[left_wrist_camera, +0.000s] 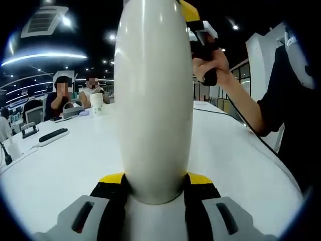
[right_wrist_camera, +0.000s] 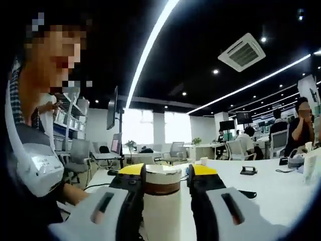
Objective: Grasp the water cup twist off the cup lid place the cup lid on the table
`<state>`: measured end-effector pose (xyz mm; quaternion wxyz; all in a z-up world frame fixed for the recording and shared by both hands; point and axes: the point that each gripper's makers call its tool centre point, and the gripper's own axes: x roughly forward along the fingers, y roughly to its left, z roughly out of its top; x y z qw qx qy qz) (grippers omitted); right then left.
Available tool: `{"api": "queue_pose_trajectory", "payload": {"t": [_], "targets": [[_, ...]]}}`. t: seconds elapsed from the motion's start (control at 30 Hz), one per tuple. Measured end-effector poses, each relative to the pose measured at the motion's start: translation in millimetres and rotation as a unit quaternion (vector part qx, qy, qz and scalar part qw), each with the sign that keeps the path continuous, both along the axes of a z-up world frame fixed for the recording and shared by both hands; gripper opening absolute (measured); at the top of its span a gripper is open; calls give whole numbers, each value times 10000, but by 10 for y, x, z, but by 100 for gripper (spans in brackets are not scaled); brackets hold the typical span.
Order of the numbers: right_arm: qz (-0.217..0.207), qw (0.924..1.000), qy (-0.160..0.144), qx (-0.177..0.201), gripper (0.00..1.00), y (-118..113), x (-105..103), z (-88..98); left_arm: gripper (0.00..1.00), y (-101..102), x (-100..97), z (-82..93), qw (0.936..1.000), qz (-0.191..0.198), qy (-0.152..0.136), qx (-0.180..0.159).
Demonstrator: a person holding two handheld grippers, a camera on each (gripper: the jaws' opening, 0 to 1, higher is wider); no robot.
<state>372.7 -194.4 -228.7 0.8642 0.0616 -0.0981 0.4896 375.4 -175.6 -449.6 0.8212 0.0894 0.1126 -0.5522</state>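
A tall white water cup stands upright in the middle of the left gripper view, and my left gripper is shut on its lower body with a yellow-tipped jaw on each side. At the cup's top right a hand holds my right gripper. In the right gripper view the white cup lid, with a brown band under it, sits between the jaws of my right gripper, which is closed on it. The lid is still on the cup.
The white table stretches away on both sides. A paper cup and a power strip lie at the far left near seated people. A small black object rests on the table. The person's sleeve fills the right.
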Motion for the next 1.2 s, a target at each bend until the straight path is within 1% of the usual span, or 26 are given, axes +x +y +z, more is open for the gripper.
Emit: {"api": "queue_pose_trajectory", "payload": {"t": [0.03, 0.1, 0.17, 0.2, 0.23, 0.27, 0.33, 0.37, 0.4, 0.47, 0.5, 0.57, 0.6, 0.63, 0.7, 0.8, 0.9, 0.93, 1.03, 1.1, 1.13, 1.17, 1.2], "targets": [[-318, 9995, 16, 14, 45, -20, 5, -8, 46, -5, -1, 3, 10000, 0, -2, 0], [-692, 9975, -31, 128, 53, -21, -41, 1, 46, -11, -2, 6, 10000, 0, -4, 0], [-1115, 9935, -1, 225, 54, -9, -83, -21, 46, -4, 12, 2, 10000, 2, -2, 0], [-1187, 9926, -4, 241, 54, -9, -84, -22, 46, -1, 17, 0, 10000, 5, -3, 0], [-1413, 9895, -82, 307, 54, 28, -104, -5, 46, 4, 25, -2, 10000, 8, -3, -1], [-1420, 9893, -120, 304, 54, 87, -124, -1, 46, 7, 29, -3, 10000, 10, -5, 0], [-1459, 9890, -160, 171, 54, 185, -91, -5, 46, 11, 35, -6, 10000, 16, -6, 2], [-1420, 9896, -235, -9, 54, 257, -61, -18, 46, 12, 36, -6, 10000, 18, -6, 2], [-1427, 9895, -225, -60, 54, 292, -32, -25, 46, 18, 42, -8, 10000, 20, -6, 2], [-1422, 9894, -259, -119, 52, 336, 19, -30, 46, 11, 34, -5, 10000, 23, -7, 4], [-1406, 9896, -271, -135, 51, 348, 35, -34, 46, 7, 29, -3, 10000, 24, -7, 4], [-1424, 9894, -234, -170, 44, 339, 65, -65, 46, 2, 22, 0, 10000, 29, -2, 5], [-1388, 9898, -262, -171, 44, 328, 71, -59, 46, 2, 22, 0, 10000, 30, -1, 5], [-1275, 9915, -216, -114, 44, 332, 65, -56, 46, 2, 20, 0, 10000, 33, 1, 6], [-1075, 9938, -261, -115, 44, 322, 56, -59, 46, 1, 18, 1, 10000, 32, 0, 5], [-512, 9985, -194, 44, 43, 309, 42, -59, 46, -1, 16, 2, 10000, 28, -2, 4], [65, 9997, -238, 3, 43, 317, 37, -63, 46, 0, 16, 2, 10000, 28, -3, 4], [266, 9994, -202, -1, 43, 316, 38, -65, 46, 1, 17, 2, 10000, 28, -1, 4], [848, 9961, -207, -90, 43, 324, 35, -66, 46, 3, 25, 1, 10000, 30, 3, 4], [1324, 9905, -274, -233, 43, 321, 24, -70, 46, 3, 26, 0, 10000, 29, 3, 4], [1531, 9876, -225, -275, 43, 320, 23, -71, 46, 4, 27, 0, 10000, 28, 2, 4], [1686, 9849, -206, -324, 43, 326, 24, -72, 46, 5, 29, -1, 10000, 27, 2, 3], [1799, 9826, -263, -380, 43, 335, 23, -71, 46, 8, 31, -3, 10000, 28, 4, 3]]}}
